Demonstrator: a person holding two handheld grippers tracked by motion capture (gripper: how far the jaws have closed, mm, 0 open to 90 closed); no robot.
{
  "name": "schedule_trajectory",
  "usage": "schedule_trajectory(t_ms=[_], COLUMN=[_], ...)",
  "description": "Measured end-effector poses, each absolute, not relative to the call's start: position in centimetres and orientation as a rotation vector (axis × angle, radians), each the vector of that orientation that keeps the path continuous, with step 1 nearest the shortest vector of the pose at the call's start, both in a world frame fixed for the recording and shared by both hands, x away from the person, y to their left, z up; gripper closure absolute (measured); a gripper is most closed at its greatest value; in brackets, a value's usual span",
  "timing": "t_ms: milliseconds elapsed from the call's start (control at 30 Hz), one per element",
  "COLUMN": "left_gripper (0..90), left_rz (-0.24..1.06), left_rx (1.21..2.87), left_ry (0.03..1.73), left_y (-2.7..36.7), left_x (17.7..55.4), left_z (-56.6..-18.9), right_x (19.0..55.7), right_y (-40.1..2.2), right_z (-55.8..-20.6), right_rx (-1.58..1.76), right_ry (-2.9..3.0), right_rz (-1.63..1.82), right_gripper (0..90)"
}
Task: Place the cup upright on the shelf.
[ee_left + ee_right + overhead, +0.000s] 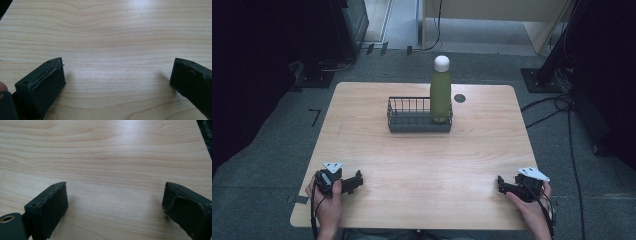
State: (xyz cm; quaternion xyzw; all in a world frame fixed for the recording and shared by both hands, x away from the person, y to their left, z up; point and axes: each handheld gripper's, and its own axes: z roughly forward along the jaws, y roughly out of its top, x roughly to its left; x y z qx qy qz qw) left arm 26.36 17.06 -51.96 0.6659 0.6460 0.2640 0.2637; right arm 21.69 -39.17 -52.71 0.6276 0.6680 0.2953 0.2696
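Note:
A green bottle [440,95] with a white cap stands upright in the right end of a dark wire basket [412,121] at the table's far middle. My left gripper [357,181] rests near the front left corner of the table, far from the basket. Its jaws stand wide apart over bare wood, so the left gripper [117,72] is open and holds nothing. My right gripper [501,184] rests near the front right corner. In its own view the right gripper [115,195] is open too, with only wood grain between the fingers.
The wooden table [422,165] has a small dark round spot [459,98] just right of the bottle. Cables [557,107] and dark stands lie on the grey floor beyond the right edge. Dark equipment [337,30] stands at the back left.

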Motion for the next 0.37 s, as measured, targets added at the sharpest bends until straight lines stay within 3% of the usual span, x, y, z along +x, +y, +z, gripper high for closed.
schedule_trajectory(t_ms=[100, 167, 367], left_gripper=[0.0, 0.0, 0.0], left_rz=[0.714, 0.714, 0.714], left_rx=[1.8, 1.8, 1.8], left_ry=[1.747, 1.747, 1.747], left_y=[17.06, 17.06, 17.06], left_x=[26.36, 26.36, 26.36], left_z=[-51.96, -51.96, -51.96], right_x=[21.42, 21.12, 21.07], right_y=[-39.24, -39.34, -39.39], right_z=[-52.72, -52.68, -52.68], right_rx=[1.707, 1.706, 1.702], right_ry=[1.803, 1.781, 1.78], right_rz=[0.806, 0.818, 0.819], right_gripper=[7.6, 15.1, 15.1])
